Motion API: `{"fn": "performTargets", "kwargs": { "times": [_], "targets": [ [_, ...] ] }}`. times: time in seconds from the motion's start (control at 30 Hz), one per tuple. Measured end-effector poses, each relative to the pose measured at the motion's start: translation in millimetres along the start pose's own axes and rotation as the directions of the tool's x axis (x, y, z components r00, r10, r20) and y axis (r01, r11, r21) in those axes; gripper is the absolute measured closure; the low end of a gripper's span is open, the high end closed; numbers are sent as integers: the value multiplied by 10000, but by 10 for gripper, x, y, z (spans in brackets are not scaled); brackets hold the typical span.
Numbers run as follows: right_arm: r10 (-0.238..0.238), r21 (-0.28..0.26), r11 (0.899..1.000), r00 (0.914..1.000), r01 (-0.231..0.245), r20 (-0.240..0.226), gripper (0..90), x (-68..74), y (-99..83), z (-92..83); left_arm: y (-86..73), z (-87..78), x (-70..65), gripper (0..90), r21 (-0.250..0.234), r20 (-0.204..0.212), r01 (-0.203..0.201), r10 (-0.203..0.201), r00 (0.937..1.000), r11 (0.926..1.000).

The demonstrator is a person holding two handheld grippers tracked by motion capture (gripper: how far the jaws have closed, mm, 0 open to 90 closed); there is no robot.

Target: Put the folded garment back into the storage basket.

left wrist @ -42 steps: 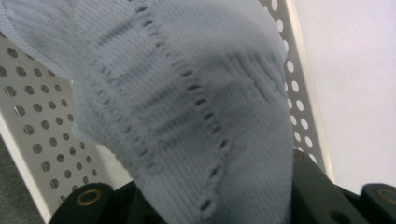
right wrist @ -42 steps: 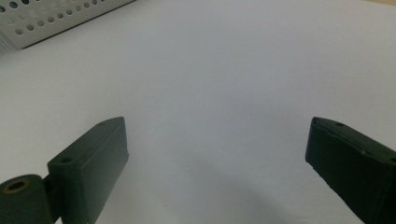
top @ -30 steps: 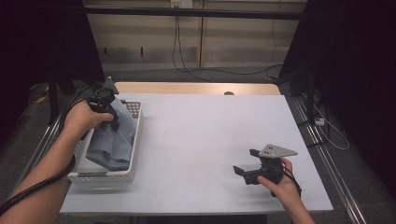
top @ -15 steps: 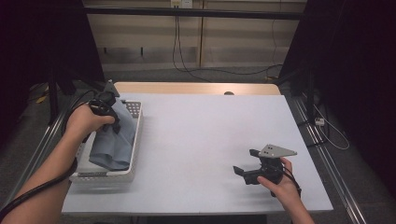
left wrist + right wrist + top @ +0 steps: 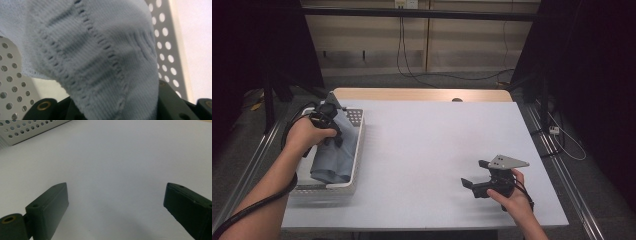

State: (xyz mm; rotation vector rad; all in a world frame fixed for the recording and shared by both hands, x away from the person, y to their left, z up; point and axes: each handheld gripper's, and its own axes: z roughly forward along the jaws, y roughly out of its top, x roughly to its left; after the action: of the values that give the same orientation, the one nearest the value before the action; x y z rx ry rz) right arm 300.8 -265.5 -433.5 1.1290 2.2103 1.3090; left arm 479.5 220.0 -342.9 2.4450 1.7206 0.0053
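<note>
High view: my left tool (image 5: pixel 328 131), clamped on the cloth (image 5: pixel 334 155), has lifted it higher from the basket (image 5: pixel 354 165) at 9 o'clock; right tool (image 5: pixel 482 184) rests apart.

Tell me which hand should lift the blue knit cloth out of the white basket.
Left: its tongs already grip the blue knit cloth over the white basket. The right tongs sit open, far across the table.
</note>
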Motion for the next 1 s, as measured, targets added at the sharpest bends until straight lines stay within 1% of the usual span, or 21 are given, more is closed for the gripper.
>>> {"fn": "performTargets", "kwargs": {
  "times": [0.1, 0.13, 0.17, 0.3, 0.33, 0.4, 0.43, 0.47, 0.53, 0.6, 0.73, 0.8, 0.83, 0.9, 0.93, 0.97, 1.0],
  "targets": [
    [13, -14, 10000, 10000, -13, 6, 57, 0, 3, -3, -27, 11, 17, 695, -21, 108, 53, -53, 9999, 10000],
    [22, -9, 10000, 10000, -22, 11, 57, 0, 3, -4, -34, 17, 18, 694, -88, 119, 126, -124, 9999, 9999],
    [12, -13, 10000, 10000, -12, 7, 57, 0, 3, -3, -39, 19, 28, 690, -30, 125, 125, -125, 9998, 9999],
    [-10, 7, 10000, 10000, 10, -5, 57, 3, 3, 7, -44, 38, 69, 636, -106, 339, 382, -378, 9987, 9992],
    [-14, 21, 10000, 10000, 14, -12, 57, 6, 2, 10, -41, 33, 80, 617, -121, 378, 455, -451, 9983, 9989],
    [-37, 37, 10000, 10000, 37, -31, 57, 8, 3, 16, -34, 19, 98, 543, -263, 578, 721, -705, 9958, 9971],
    [-30, 35, 10000, 10000, 31, -39, 57, 8, 4, 17, -28, 3, 111, 496, -380, 588, 820, -797, 9951, 9959],
    [-25, 34, 10000, 10000, 25, -35, 57, 7, 5, 17, -22, -15, 120, 467, -496, 544, 856, -829, 9951, 9951],
    [-4, 33, 10000, 10000, 4, -21, 57, 3, 5, 17, -5, -52, 151, 437, -634, 498, 947, -916, 9945, 9935],
    [-18, 30, 10000, 10000, 18, -12, 57, 1, 5, 16, 10, -83, 184, 409, -878, 492, 1130, -1090, 9928, 9897],
    [-14, 36, 10000, 10000, 14, -6, 57, 1, 6, 18, 42, -104, 243, 407, -1270, 417, 1436, -1393, 9894, 9815],
    [-28, 29, 10000, 10000, 28, -5, 58, 3, 7, 19, 57, -98, 278, 413, -1604, 430, 1643, -1594, 9863, 9733],
    [-38, 27, 10000, 10000, 38, -6, 57, 6, 8, 20, 63, -92, 294, 423, -1705, 429, 1699, -1650, 9854, 9706],
    [-29, 31, 10000, 10000, 29, -13, 58, 11, 8, 22, 74, -78, 333, 437, -2003, 508, 1861, -1795, 9825, 9619],
    [-53, 42, 10000, 10000, 53, -19, 58, 11, 8, 23, 74, -78, 333, 454, -2003, 508, 1861, -1795, 9825, 9619],
    [-52, 46, 10000, 10000, 52, -31, 58, 12, 6, 25, 84, -60, 360, 470, -2125, 621, 1977, -1887, 9801, 9570],
    [-52, 52, 10000, 10000, 52, -26, 58, 12, 6, 25, 86, -48, 366, 492, -2156, 633, 2002, -1909, 9796, 9557]
  ]
}}
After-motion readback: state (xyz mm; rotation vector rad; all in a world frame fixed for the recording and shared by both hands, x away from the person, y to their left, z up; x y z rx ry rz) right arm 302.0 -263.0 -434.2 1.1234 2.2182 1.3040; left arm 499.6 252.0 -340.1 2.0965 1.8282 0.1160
